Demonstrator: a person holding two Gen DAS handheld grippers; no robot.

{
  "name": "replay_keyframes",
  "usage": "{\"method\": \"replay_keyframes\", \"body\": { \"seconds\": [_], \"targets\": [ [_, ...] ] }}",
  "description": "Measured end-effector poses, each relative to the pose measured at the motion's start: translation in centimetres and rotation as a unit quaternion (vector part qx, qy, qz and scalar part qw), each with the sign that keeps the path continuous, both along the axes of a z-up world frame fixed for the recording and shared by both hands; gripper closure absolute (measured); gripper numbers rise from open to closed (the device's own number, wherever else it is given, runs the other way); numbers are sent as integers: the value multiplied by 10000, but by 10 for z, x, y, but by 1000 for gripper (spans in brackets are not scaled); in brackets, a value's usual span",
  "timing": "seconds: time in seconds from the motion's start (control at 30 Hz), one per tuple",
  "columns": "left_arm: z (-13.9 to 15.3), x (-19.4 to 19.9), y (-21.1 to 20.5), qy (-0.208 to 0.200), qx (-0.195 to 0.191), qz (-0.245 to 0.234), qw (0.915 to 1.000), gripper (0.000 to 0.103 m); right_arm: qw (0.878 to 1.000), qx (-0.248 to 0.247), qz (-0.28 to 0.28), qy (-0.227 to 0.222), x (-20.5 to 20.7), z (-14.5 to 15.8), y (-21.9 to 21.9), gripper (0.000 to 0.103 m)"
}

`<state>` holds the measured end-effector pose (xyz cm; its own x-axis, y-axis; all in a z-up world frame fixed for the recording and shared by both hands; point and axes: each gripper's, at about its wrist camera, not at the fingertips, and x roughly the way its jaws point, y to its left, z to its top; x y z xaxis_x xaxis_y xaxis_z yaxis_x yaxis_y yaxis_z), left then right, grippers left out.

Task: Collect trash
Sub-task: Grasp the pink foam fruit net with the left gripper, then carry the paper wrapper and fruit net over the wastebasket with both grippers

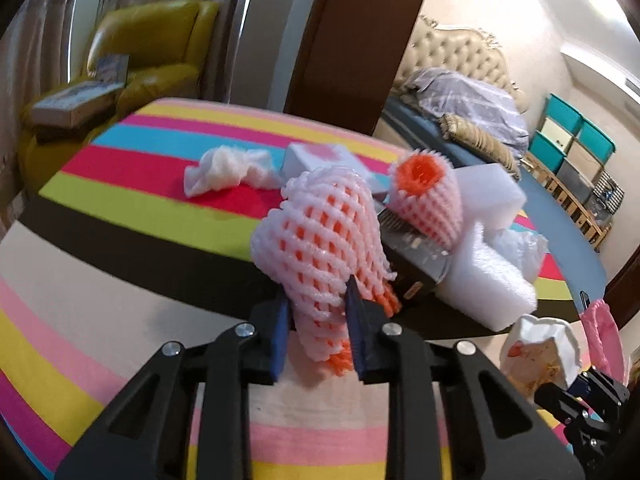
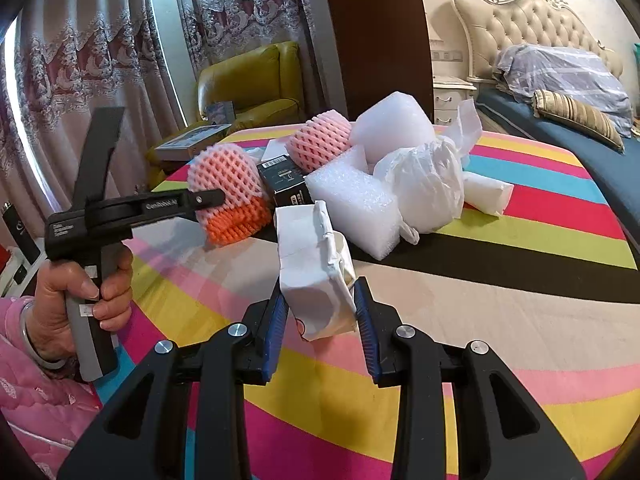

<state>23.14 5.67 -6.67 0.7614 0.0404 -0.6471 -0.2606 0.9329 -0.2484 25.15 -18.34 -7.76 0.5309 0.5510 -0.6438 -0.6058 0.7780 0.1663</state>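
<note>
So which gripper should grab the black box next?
Neither is free yet. The left gripper is shut on the pink-and-orange foam fruit net; the right gripper is shut on the crumpled white paper carton. Once emptied, probably left: the small black cardboard box lies just beyond it.

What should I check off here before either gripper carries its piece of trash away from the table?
1. Left gripper shut on foam fruit net: ok.
2. Right gripper shut on crumpled paper carton: ok.
3. Held net free of the black box beside it: cannot tell.
4. Carton lifted off the striped tablecloth: cannot tell.
5. Trash bin in view: not ok, none visible.
6. Pile all collected: not ok; second net, foam blocks and plastic bag remain.
</note>
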Motion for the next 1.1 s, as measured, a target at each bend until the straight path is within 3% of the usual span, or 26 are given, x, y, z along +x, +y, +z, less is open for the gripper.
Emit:
{"method": "replay_keyframes", "body": {
  "seconds": [0.4, 0.7, 1.1],
  "targets": [
    [24, -39, -23, -540, 772, -211, 9953, 79, 9998, 37, -117, -170, -6, 6, 2, 71],
    [33, -59, -56, -899, 1236, -892, 9842, 78, 9987, 64, -405, -305, -11, 12, -3, 71],
    [32, -56, -100, -970, 1596, -1742, 9669, 78, 9942, 244, -957, -414, -10, 15, -33, 71]
  ]
}}
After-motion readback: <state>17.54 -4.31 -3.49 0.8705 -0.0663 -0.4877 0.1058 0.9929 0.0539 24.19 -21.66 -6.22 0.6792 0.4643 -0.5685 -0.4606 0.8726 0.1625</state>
